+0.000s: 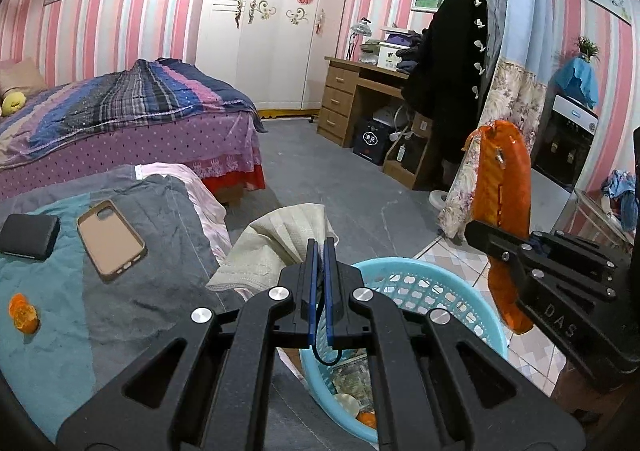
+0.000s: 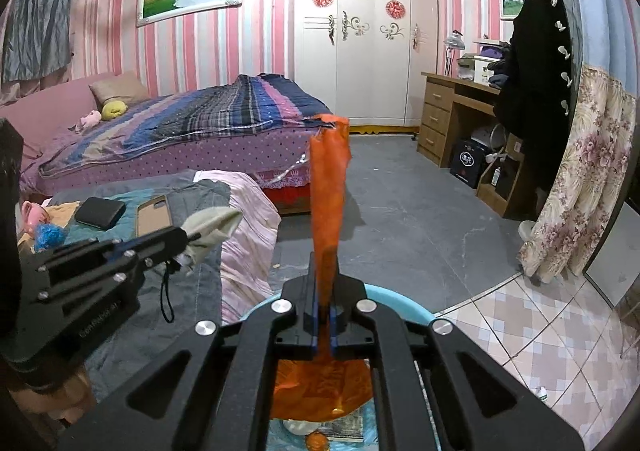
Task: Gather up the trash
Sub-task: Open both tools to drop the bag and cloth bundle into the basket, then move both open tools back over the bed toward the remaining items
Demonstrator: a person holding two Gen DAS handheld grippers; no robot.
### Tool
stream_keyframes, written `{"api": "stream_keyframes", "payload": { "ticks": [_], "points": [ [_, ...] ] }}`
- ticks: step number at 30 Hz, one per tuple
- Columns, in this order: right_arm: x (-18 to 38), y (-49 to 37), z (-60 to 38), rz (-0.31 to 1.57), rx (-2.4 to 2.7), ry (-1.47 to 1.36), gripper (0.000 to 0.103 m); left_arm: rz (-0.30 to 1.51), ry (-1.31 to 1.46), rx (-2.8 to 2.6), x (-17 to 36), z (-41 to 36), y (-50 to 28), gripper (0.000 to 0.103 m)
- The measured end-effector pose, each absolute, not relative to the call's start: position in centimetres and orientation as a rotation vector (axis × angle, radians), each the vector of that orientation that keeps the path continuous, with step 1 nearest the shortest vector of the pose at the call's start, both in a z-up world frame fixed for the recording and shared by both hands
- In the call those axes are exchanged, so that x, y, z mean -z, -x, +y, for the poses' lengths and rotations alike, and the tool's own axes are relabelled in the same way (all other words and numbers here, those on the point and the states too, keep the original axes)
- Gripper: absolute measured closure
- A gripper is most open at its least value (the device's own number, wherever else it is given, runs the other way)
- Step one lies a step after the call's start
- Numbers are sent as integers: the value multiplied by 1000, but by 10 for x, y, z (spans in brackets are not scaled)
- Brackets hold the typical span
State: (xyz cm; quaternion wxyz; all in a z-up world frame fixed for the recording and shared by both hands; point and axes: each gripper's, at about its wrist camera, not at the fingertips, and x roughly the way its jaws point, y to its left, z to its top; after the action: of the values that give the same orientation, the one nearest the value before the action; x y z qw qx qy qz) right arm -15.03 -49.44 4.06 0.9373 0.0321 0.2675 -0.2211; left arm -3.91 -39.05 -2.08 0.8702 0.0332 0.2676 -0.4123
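Note:
My left gripper (image 1: pixel 320 247) is shut on a crumpled cream face mask (image 1: pixel 272 247), whose black ear loop hangs between the fingers. It holds the mask over the near rim of a light-blue plastic basket (image 1: pixel 420 283). My right gripper (image 2: pixel 325 263) is shut on a long orange plastic wrapper (image 2: pixel 330 191) that stands up above the fingers and also hangs down into the basket (image 2: pixel 400 301). The wrapper (image 1: pixel 504 187) and the right gripper (image 1: pixel 476 235) show at the right of the left wrist view. At the left of the right wrist view are the left gripper (image 2: pixel 188 237) and the mask (image 2: pixel 212 227). Paper scraps and orange peel lie in the basket.
On the grey and teal cover to the left lie a tan phone case (image 1: pixel 110 239), a black wallet (image 1: pixel 28 237) and a piece of orange peel (image 1: pixel 24 313). A pink toy (image 2: pixel 34 217) and a blue puff (image 2: pixel 50 233) sit farther left. Beyond are a bed, a desk (image 1: pixel 352 91) and a coat rack.

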Motion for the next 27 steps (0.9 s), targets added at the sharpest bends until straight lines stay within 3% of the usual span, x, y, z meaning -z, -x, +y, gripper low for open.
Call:
{"api": "stream_keyframes", "payload": {
  "ticks": [4,6,7,8,17,18,19,21,27],
  "points": [
    [-39,150,-490,552,477,-66,98,567,-72,861,23,-391,39,102],
    [-40,151,-491,548,499,-67,82,571,-76,867,24,-394,40,102],
    [-40,153,-492,539,515,-70,60,574,-77,870,24,-395,41,102],
    [-40,154,-494,534,518,-75,49,577,-77,877,25,-397,42,102],
    [-42,169,-514,480,582,-172,48,655,-92,974,45,-422,51,98],
    [-41,171,-516,474,587,-180,48,676,-94,1008,49,-428,52,89],
    [-42,172,-519,468,588,-190,48,688,-93,1032,50,-431,52,63],
    [-42,175,-524,454,577,-225,47,677,-96,1041,52,-433,53,23],
    [-42,172,-522,449,555,-220,47,616,-90,930,33,-387,34,21]
  ]
}}
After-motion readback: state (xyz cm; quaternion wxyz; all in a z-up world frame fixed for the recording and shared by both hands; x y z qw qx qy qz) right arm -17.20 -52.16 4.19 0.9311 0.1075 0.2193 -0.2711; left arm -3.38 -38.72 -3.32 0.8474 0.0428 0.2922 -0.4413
